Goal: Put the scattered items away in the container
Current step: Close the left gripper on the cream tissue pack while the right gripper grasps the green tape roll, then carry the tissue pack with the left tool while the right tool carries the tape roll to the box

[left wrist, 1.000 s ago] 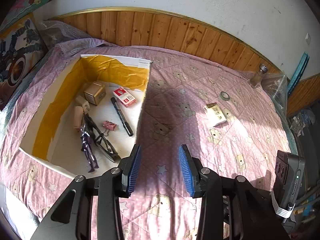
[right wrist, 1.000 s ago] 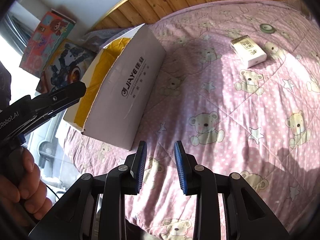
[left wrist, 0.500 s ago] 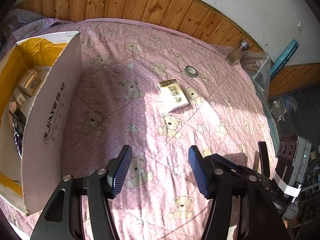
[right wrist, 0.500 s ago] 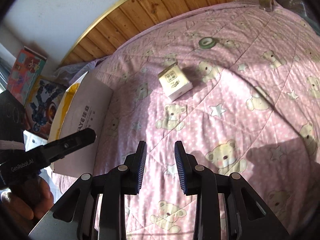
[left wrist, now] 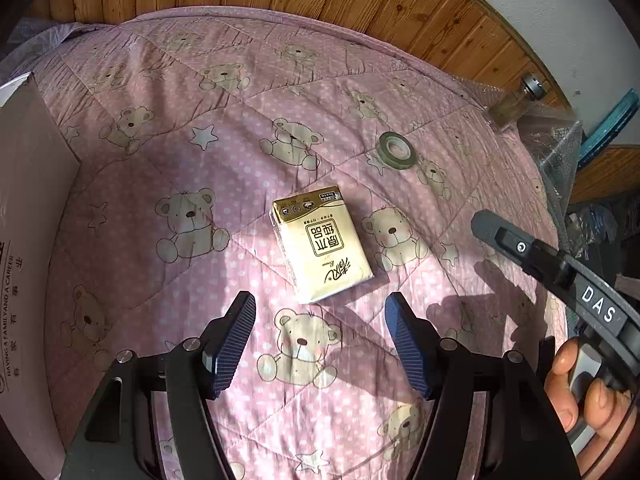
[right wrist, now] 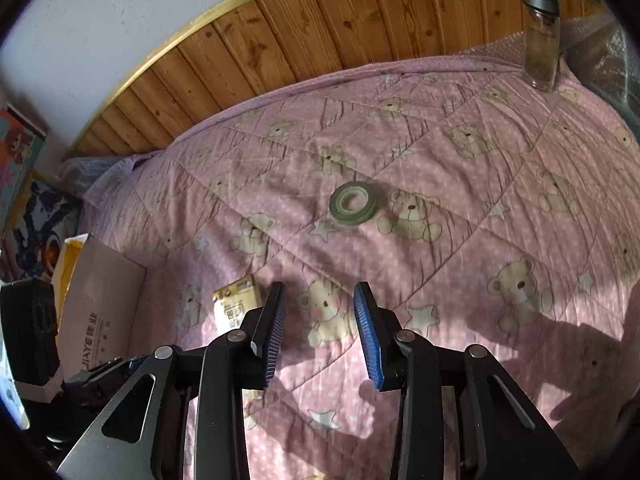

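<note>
Tissue pack (left wrist: pixel 322 244) dead ahead of wide-open left gripper (left wrist: pixel 320 340), long axis running away; nearer than half-open right gripper (right wrist: pixel 319 332).

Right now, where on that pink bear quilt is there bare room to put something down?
Bare quilt lies between the white cardboard box and the gold tissue packet, and between the green tape roll and the glass jar. Tightest around packet and tape, under both open grippers.
</note>
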